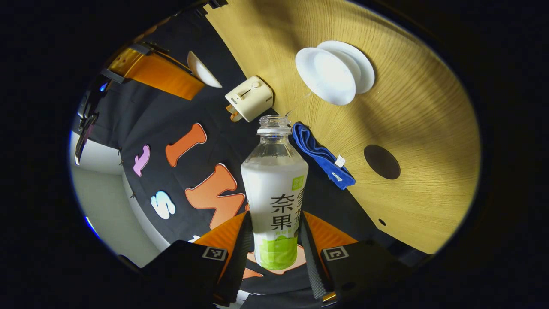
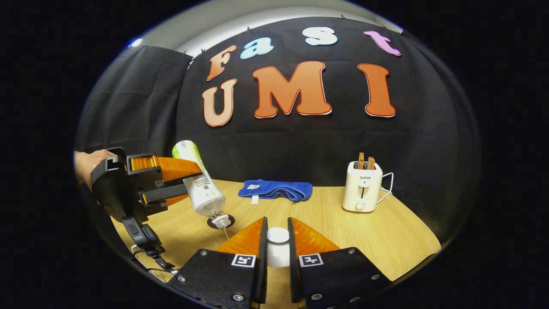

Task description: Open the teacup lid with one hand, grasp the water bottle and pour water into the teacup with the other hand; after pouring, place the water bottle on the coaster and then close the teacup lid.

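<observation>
Currently the left tongs [image 1: 274, 253] grip a clear plastic water bottle [image 1: 274, 189] tilted neck-down over the wooden desk [image 2: 326, 223], while the right tongs [image 2: 276, 244] clasp a white teacup lid [image 2: 278, 235] nearby.

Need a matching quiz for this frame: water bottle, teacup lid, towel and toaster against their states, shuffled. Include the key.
Things:
1. water bottle
2. teacup lid
3. blue towel
4. toaster

States:
A. lying on the far side of the table
B. uncapped, tilted mouth-down, held by the left gripper
C. standing upright with toast in its slots
D. pinched between the fingers of the right gripper

Pairs: 1-B, 2-D, 3-A, 4-C
</observation>
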### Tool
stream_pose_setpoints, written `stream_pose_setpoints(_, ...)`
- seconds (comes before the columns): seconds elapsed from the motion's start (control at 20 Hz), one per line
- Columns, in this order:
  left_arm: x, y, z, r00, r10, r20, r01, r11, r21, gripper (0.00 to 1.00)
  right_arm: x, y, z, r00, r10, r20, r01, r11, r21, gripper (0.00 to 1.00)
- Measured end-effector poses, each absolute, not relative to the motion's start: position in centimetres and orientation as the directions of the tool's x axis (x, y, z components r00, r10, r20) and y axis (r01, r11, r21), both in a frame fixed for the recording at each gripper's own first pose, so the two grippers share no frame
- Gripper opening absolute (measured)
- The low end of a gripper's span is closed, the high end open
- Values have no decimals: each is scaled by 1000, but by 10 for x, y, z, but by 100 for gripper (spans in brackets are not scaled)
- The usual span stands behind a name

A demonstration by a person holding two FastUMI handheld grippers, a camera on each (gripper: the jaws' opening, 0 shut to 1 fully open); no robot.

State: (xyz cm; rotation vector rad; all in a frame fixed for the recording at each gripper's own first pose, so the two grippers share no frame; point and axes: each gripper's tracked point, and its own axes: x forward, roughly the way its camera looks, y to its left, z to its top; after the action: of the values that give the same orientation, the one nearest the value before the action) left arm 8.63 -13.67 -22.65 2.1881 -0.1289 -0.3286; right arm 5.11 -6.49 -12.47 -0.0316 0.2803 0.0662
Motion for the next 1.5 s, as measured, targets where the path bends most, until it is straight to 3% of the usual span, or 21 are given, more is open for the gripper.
stream_pose_setpoints(0.15, 89, -135, -229, 956, -207, -208, 59, -559, 827, 65, 51, -65, -124, 959, 62, -276, -71, 997, -21, 22)
stream_pose_setpoints(0.4, 89, -130, -227, 958, -231, -169, 80, -351, 933, 65, 51, -71, -120, 962, 65, -264, -65, 998, 11, 22)
stream_pose_setpoints(0.6, 86, -131, -224, 956, -267, -121, 95, -106, 990, 66, 50, -81, -119, 965, 51, -256, -47, 999, 23, 22)
stream_pose_setpoints(0.9, 95, -102, -198, 974, -222, 31, 24, 244, 970, 63, 52, -90, -111, 969, 31, -247, -26, 999, 25, 22)
stream_pose_setpoints(1.1, 117, -77, -197, 990, -125, 70, 12, 562, 827, 65, 55, -84, -109, 969, 37, -243, -32, 999, 26, 22)
stream_pose_setpoints(1.2, 115, -69, -197, 994, -87, 63, 17, 706, 708, 61, 56, -77, -109, 969, 50, -243, -46, 999, 24, 22)
stream_pose_setpoints(1.25, 113, -69, -197, 995, -74, 64, 14, 757, 653, 65, 58, -73, -110, 968, 58, -243, -53, 998, 26, 22)
stream_pose_setpoints(1.5, 117, -56, -210, 999, -19, 41, 1, 922, 387, 65, 64, -56, -111, 966, 85, -243, -83, 996, 20, 22)
